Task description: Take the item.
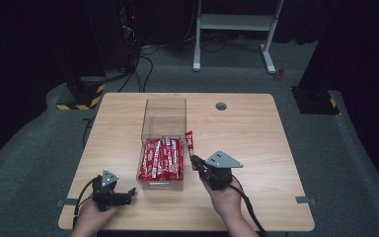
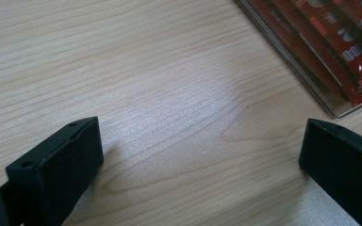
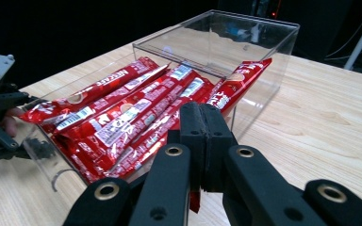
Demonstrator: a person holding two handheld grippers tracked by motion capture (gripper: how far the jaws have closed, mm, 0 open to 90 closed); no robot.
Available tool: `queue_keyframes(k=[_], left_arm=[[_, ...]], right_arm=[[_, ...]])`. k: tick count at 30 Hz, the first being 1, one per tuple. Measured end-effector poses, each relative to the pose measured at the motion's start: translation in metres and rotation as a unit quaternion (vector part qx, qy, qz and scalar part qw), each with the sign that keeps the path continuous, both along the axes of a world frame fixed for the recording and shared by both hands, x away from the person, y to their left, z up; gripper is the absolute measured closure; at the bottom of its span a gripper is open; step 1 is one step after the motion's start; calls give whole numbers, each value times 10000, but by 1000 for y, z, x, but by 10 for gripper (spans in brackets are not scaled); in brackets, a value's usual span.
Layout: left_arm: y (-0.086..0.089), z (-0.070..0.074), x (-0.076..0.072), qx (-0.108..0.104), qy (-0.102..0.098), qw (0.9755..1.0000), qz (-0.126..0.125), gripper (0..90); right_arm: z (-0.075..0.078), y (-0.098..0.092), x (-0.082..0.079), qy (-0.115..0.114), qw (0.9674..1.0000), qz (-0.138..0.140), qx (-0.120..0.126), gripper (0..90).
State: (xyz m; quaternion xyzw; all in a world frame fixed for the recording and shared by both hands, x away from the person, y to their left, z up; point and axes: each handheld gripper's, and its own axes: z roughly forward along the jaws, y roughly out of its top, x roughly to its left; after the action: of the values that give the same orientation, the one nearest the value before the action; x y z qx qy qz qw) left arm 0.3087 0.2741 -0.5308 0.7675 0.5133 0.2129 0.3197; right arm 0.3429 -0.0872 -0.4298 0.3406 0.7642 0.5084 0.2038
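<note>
A clear plastic box (image 1: pixel 164 118) stands at the middle of the wooden table (image 1: pixel 256 143); its near half holds several red snack packets (image 1: pixel 162 158). My right gripper (image 1: pixel 195 160) is just right of the box, shut on one red packet (image 1: pixel 190 142) that sticks up along the box's outer right wall. In the right gripper view the jaws (image 3: pixel 205 136) pinch this packet (image 3: pixel 238 84), which leans against the box wall (image 3: pixel 264 61) beside the packed packets (image 3: pixel 122 113). My left gripper (image 1: pixel 128 195) rests open near the front left edge, its jaws (image 2: pixel 200 155) wide apart over bare wood.
A round cable hole (image 1: pixel 221 106) sits in the table's far side. Beyond the table, on grey carpet, stand a white frame (image 1: pixel 237 22) and a base with yellow-black stripes (image 1: pixel 79 96). The box corner (image 2: pixel 339 106) lies just ahead of the left gripper.
</note>
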Motion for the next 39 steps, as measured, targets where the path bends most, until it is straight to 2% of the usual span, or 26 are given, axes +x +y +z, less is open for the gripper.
queue_keyframes(k=[20, 39], left_arm=[[0, 0, 0, 7, -7, 10000, -19, 6], [0, 0, 0, 7, 0, 10000, -38, 6]], right_arm=[[-8, -20, 15, 91, 9992, -396, -57, 899], [-22, -35, 29, 248, 9967, -755, -184, 899]])
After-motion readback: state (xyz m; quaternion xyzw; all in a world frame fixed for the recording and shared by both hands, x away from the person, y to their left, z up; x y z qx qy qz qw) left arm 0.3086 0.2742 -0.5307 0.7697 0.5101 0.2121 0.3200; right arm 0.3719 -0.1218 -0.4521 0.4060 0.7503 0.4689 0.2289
